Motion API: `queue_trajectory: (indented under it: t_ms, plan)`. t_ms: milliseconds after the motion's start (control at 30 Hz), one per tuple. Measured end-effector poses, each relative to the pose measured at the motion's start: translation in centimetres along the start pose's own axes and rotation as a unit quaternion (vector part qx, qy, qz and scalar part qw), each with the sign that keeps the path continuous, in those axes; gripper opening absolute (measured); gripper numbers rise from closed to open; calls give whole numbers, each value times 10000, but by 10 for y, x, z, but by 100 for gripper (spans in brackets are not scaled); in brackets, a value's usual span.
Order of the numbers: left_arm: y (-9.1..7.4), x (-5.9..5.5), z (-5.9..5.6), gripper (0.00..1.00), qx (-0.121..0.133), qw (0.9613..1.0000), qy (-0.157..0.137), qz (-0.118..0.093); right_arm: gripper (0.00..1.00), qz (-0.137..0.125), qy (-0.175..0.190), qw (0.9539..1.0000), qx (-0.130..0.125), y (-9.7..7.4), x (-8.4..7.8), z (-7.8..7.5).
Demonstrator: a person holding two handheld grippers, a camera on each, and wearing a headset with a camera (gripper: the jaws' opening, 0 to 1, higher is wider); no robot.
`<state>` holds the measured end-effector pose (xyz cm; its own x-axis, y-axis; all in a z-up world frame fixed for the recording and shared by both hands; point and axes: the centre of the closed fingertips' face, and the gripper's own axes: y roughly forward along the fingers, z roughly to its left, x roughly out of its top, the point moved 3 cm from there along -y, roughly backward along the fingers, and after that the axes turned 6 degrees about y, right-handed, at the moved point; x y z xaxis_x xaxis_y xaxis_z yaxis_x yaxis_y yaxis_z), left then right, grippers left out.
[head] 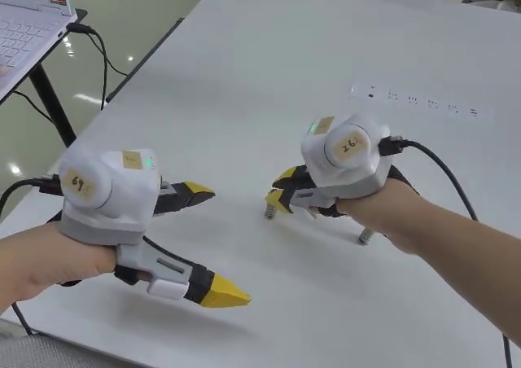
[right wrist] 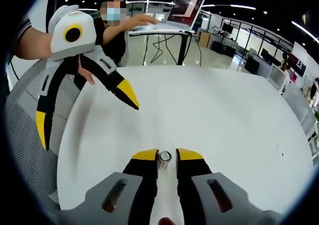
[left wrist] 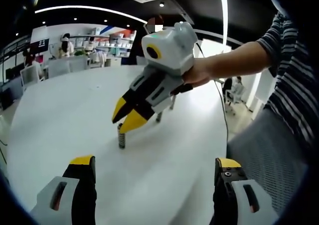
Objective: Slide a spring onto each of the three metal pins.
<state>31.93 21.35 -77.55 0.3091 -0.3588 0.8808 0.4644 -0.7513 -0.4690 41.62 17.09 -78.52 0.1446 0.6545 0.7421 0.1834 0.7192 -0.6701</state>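
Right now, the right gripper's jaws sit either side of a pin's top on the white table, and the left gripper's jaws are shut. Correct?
No: the left gripper has its jaws wide open, as the left gripper view shows. The right gripper does flank the top of the pin on the white table.

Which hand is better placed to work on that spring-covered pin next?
Right, probably: the right gripper has its jaws flanking the spring, while the left gripper hangs wide open off to the side.
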Motion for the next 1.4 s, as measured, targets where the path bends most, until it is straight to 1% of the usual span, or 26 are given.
queue_trajectory:
  t_ms: [100,233,300,400,500,633,700,833,1000,1067,1100,1200,1267,1367,1400]
  plan:
    - [1,2,1,97,32,10000,-7,-27,14,-88,179,9998,-10,-3,4,-1]
    - [1,6,1,97,77,9999,0,-71,15,-127,136,9998,-17,-9,3,4]
    - [2,8,1,97,94,9999,-17,-104,16,-199,158,9997,0,-13,3,7]
    - [3,10,0,97,102,9998,-45,-137,18,-365,211,9991,-17,-20,4,12]
    - [4,12,0,97,114,9998,-33,-156,23,-546,118,9984,12,-28,6,20]
    - [3,16,1,97,153,9996,-43,-224,29,-807,272,9963,67,-39,7,25]
    - [3,17,2,97,192,9995,-54,-259,30,-895,353,9954,38,-46,5,26]
    - [1,20,4,97,229,9991,-99,-337,31,-1051,377,9937,-31,-58,-1,28]
    - [2,23,4,97,248,9989,-91,-399,39,-1222,536,9911,-6,-74,-12,33]
    - [2,25,3,97,249,9988,-74,-417,42,-1314,648,9892,-61,-81,-18,34]
    - [3,26,3,97,244,9987,-77,-436,44,-1391,748,9874,-117,-86,-21,33]
    - [5,29,2,98,238,9986,-80,-470,49,-1474,909,9846,-258,-97,-30,30]
    - [6,30,1,98,234,9985,-85,-494,50,-1519,996,9827,-366,-104,-36,28]
    - [8,32,-1,97,226,9984,-64,-516,51,-1637,1126,9792,-417,-114,-45,27]
    - [8,34,-2,97,224,9983,-62,-543,53,-1683,1173,9777,-450,-118,-48,27]
